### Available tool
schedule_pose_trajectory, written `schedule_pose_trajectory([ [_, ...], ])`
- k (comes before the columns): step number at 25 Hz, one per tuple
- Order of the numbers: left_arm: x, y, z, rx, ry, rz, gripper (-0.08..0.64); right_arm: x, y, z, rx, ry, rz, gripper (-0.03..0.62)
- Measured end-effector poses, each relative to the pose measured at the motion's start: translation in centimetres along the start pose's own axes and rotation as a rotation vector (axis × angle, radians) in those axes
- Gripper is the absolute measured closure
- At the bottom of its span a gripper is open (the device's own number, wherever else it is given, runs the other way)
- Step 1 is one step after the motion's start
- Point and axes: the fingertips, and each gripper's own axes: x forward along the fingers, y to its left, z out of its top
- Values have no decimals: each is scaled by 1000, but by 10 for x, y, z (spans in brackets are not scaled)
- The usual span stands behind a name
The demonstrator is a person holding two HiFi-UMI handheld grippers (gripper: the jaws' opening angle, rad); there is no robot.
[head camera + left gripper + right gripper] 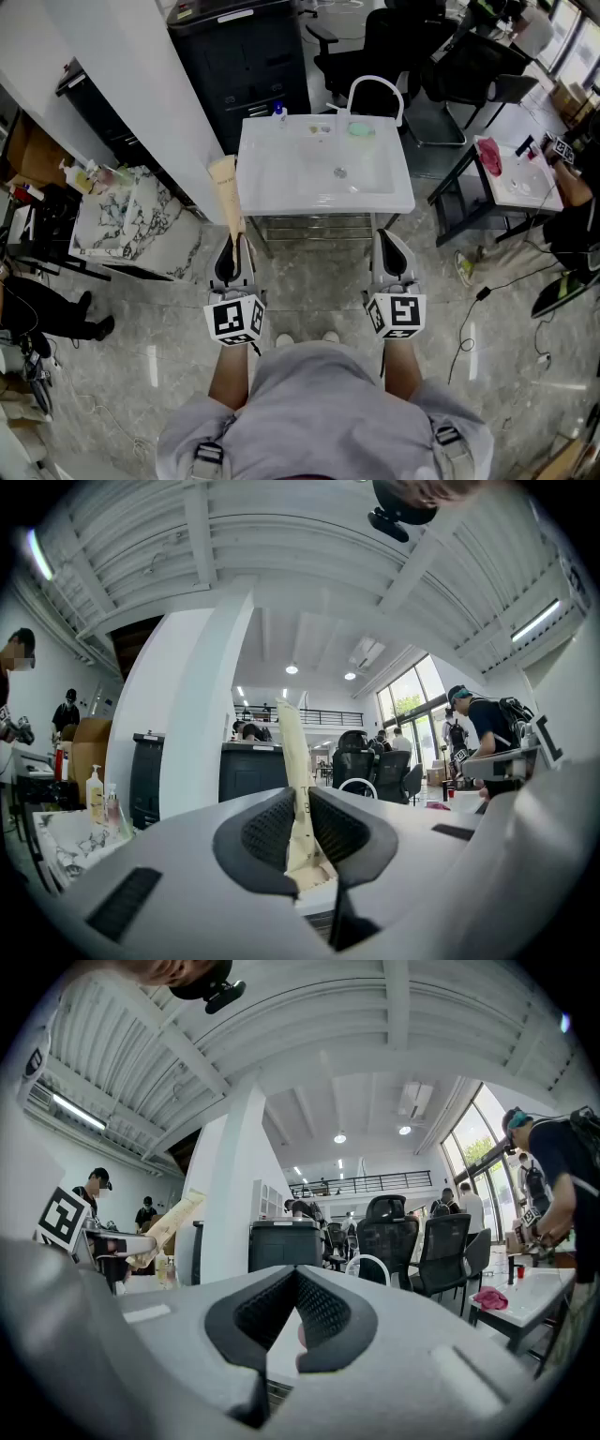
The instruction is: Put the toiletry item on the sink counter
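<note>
The toiletry item is a long cream tube (226, 192). My left gripper (234, 242) is shut on its lower end, and the tube points forward past the left corner of the white sink counter (281, 199). In the left gripper view the tube (292, 761) stands upright, pinched between the two dark pads. My right gripper (391, 239) hangs level with the left one, in front of the counter's right side; its jaws (293, 1283) meet at the tips with nothing in them. From the right gripper view the tube (169, 1222) shows far left.
On the counter's back edge are a curved white faucet (375, 89), a green item (362, 129) and a small bottle (279, 112). A marble-topped table (141, 225) with bottles stands left, a black cabinet (244, 56) behind, office chairs (394, 47) and a white side table (520, 183) right.
</note>
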Motion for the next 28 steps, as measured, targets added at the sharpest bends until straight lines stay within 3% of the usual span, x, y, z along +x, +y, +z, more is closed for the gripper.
schedule_pose_trajectory([
  [18,-13,-42,-6,11,19,42,515,-24,-41,-10,51,-17,1,594],
  [28,31,-16,-17,-11,37,52,515,31,-36,-20,49,13,10,594],
])
